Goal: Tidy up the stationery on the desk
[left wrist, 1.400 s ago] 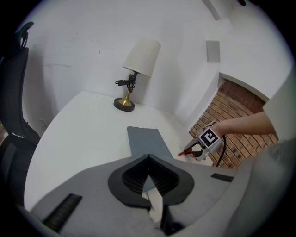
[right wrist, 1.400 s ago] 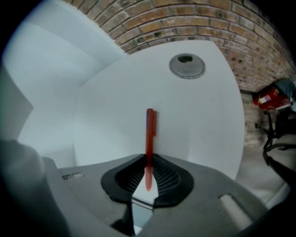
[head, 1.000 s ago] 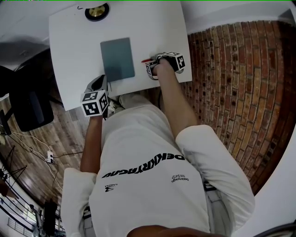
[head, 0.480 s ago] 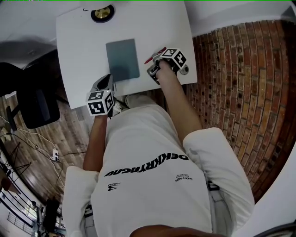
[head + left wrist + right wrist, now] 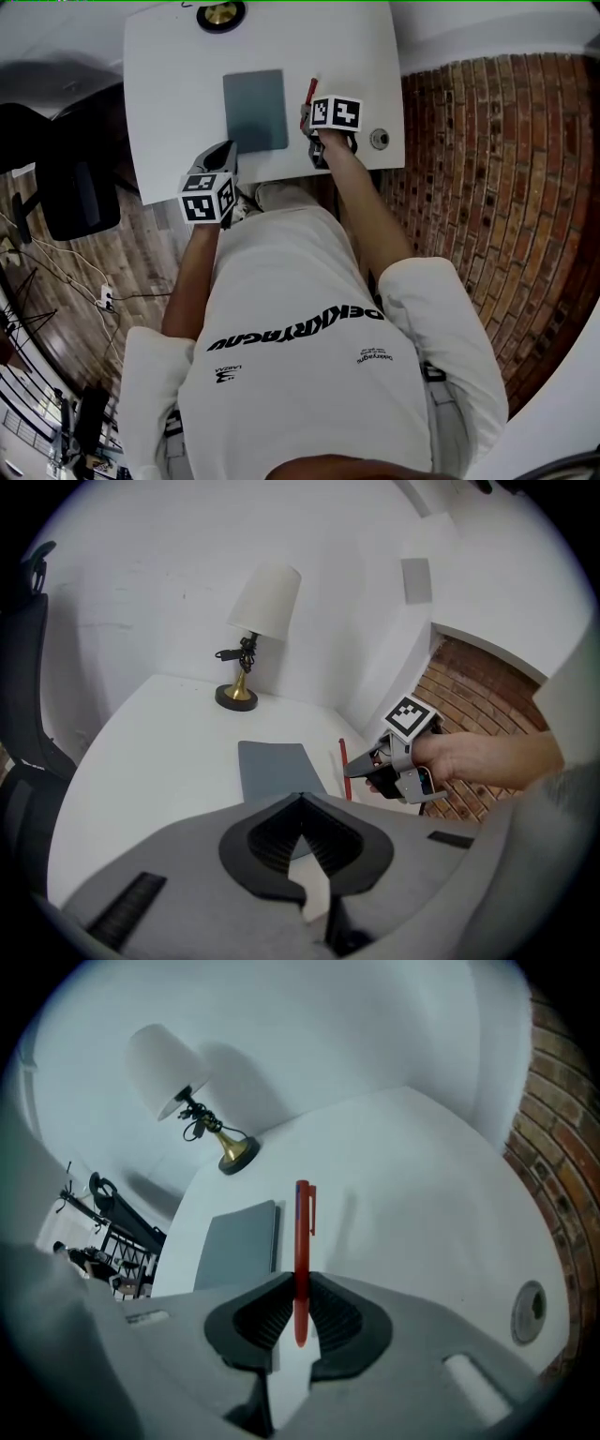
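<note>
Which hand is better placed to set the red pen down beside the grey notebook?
Probably right. The right gripper clamps the red pen just beside the grey notebook. The left gripper is shut, empty, at the desk's near edge.

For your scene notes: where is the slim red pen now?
Head view: the red pen is clamped in the right gripper, just right of the flat grey notebook.

red pen (image 5: 302, 1232): slim, clip end forward, we grip its near end | grey notebook (image 5: 255, 110): closed, flat on white desk (image 5: 169, 94), beside pen
</note>
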`<state>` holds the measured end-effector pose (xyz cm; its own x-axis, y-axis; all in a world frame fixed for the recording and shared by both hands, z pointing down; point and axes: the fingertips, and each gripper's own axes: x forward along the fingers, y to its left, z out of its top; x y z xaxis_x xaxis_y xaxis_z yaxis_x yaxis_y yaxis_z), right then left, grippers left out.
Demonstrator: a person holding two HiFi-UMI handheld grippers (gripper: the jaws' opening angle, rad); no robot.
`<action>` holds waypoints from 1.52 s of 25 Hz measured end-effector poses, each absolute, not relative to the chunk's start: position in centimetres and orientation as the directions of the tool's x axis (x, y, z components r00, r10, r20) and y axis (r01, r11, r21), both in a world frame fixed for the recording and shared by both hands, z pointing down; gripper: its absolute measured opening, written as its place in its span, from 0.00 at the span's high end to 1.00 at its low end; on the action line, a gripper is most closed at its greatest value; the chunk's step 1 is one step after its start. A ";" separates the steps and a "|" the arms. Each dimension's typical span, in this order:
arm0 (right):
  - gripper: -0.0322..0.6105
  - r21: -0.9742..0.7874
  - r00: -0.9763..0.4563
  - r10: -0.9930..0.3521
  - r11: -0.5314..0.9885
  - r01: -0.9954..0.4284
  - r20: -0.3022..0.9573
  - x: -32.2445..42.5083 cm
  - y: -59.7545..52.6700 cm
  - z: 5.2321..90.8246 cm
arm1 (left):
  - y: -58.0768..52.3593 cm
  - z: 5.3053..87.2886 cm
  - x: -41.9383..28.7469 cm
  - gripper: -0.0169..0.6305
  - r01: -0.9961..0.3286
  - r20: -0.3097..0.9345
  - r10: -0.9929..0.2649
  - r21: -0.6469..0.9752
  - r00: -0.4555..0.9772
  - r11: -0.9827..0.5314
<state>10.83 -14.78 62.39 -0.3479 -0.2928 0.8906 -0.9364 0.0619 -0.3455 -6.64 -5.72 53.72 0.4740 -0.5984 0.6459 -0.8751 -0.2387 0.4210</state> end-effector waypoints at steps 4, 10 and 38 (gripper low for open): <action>0.88 -0.382 -0.400 -0.196 0.124 -0.916 0.895 9.1 -13.7 63.6 | -5.4 53.8 -6.2 0.98 -0.875 0.649 -0.594 0.421 0.475 -0.240; 0.88 -0.335 -0.362 -0.120 0.199 -0.921 0.924 8.5 -13.6 65.1 | -5.2 54.0 -6.2 0.98 -0.876 0.652 -0.593 0.423 0.473 -0.232; 0.79 -0.337 -0.350 -0.183 0.097 -0.936 0.919 8.5 -14.1 65.4 | -5.0 53.7 -7.1 0.98 -0.878 0.644 -0.608 0.421 0.465 -0.226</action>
